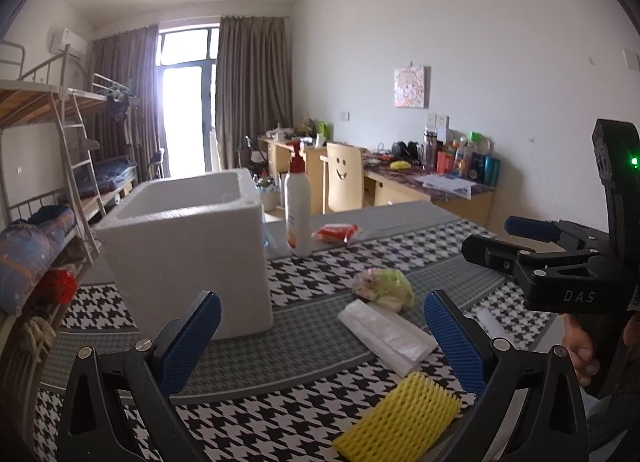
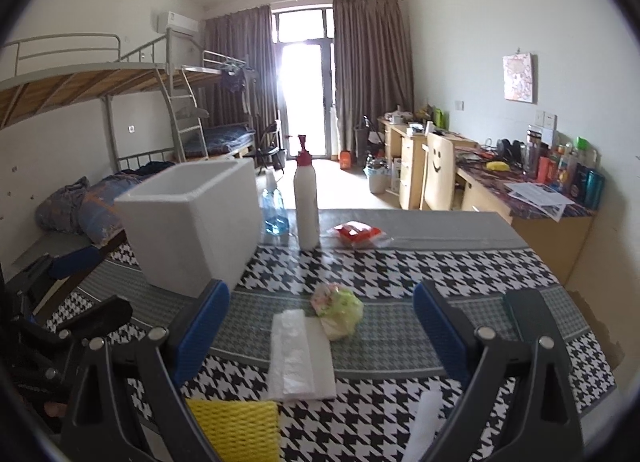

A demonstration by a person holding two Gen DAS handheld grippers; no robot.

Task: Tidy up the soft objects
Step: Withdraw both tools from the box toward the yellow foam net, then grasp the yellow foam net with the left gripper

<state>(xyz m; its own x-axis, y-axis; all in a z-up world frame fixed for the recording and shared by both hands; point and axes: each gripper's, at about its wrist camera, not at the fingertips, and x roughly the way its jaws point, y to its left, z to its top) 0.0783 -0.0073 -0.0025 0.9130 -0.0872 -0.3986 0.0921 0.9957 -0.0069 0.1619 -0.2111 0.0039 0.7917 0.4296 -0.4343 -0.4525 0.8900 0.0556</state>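
Left gripper (image 1: 322, 338): jaws apart, holding nothing, above the houndstooth-covered table (image 1: 320, 274). Right gripper (image 2: 322, 336): jaws apart, likewise unloaded. Soft items lie on the table between the jaws: yellow foam net (image 1: 398, 420) at 6 o'clock, folded white plastic bag (image 2: 300, 354) centre, crumpled green-pink bundle (image 2: 338, 308) just beyond, touching the bag. White foam box (image 1: 188, 250) stands at 10 o'clock, white bottle (image 2: 306, 201) and red packet (image 2: 356, 232) at 12 o'clock.

Walls: white
Window: bright balcony door (image 2: 306, 89), brown curtains (image 2: 370, 73)
Left: metal bunk beds (image 2: 132, 101)
Right: wooden desks (image 2: 532, 201), smiley chair (image 2: 438, 171)
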